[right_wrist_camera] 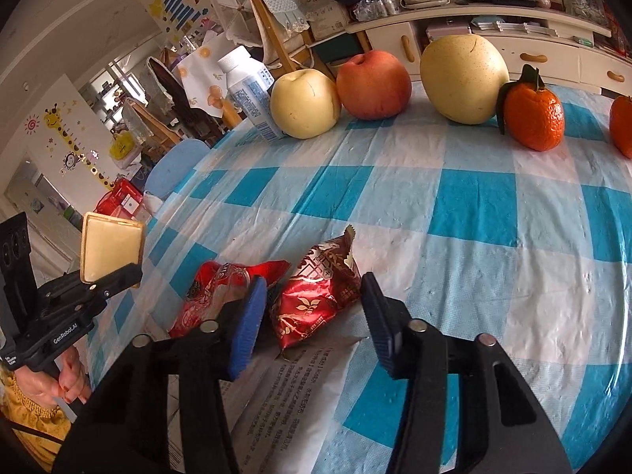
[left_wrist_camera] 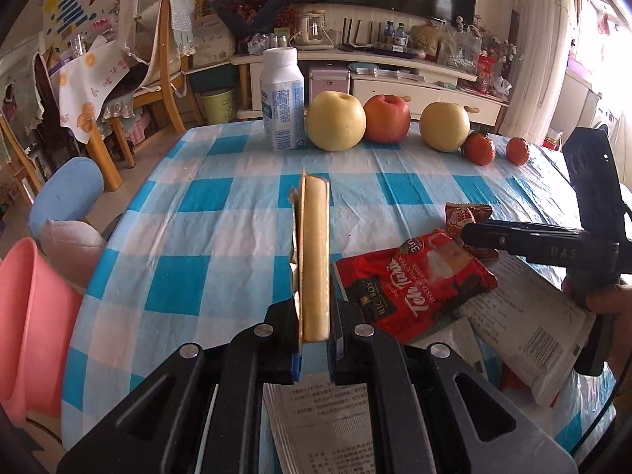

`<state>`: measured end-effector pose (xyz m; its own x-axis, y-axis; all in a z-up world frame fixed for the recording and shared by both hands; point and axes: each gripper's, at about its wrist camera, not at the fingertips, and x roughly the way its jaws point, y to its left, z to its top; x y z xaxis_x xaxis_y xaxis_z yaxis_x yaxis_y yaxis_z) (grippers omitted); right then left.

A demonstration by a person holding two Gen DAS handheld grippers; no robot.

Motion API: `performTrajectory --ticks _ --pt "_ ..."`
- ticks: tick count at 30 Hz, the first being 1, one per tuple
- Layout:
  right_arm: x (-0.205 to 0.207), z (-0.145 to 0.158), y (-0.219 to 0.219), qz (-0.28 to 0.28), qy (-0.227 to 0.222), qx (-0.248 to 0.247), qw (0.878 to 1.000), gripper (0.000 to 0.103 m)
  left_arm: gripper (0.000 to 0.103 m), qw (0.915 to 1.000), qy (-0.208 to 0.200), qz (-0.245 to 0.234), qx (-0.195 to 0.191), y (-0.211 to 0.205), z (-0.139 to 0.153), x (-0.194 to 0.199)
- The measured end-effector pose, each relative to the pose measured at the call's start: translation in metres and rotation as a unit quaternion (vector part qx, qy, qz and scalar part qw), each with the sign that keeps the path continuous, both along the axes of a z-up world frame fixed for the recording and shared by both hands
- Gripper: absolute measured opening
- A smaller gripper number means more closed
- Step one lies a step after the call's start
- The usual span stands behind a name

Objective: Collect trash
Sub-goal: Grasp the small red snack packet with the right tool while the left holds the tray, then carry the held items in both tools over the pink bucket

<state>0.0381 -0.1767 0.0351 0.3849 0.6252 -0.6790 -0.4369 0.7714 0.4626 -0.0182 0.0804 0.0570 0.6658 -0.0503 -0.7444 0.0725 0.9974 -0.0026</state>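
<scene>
The left tool (left_wrist_camera: 314,339) is clenched on a flat yellow tray (left_wrist_camera: 315,256), holding it on edge above the table (left_wrist_camera: 221,213). The right tool (right_wrist_camera: 310,330) is spread wide, its blue pads (right_wrist_camera: 247,331) either side of a small red wrapper (right_wrist_camera: 316,296). That wrapper lies on the table, touching a larger red packet (right_wrist_camera: 213,292) on its left and a white printed bag (right_wrist_camera: 300,391) on its near side.

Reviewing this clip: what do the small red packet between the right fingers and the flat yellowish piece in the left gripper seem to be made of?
Small red packet: likely metallised plastic film, glossy, crinkled, with a serrated torn edge. Flat yellowish piece: matte pale slab with a thin brownish backing, perhaps foam or card packaging; the look leaves it open.
</scene>
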Motion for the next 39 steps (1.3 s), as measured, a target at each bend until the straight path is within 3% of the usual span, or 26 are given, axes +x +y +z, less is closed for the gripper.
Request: performTrajectory --ticks 14,22,39 --pt "-0.012 0.007 0.014 0.000 -0.045 -0.064 0.997 0.031 0.010 0.9998 -0.010 -0.011 -0.016 0.008 -0.007 -0.005" --pt "-0.019 0.021 0.001 -0.039 -0.082 -0.095 0.991 0.024 0.010 0.9993 -0.011 -0.007 -0.035 0.022 -0.006 -0.008" --pt "-0.064 0.072 -0.005 -0.107 -0.170 -0.125 0.972 0.021 0.010 0.9970 -0.030 0.001 -0.071 0.047 0.008 -0.018"
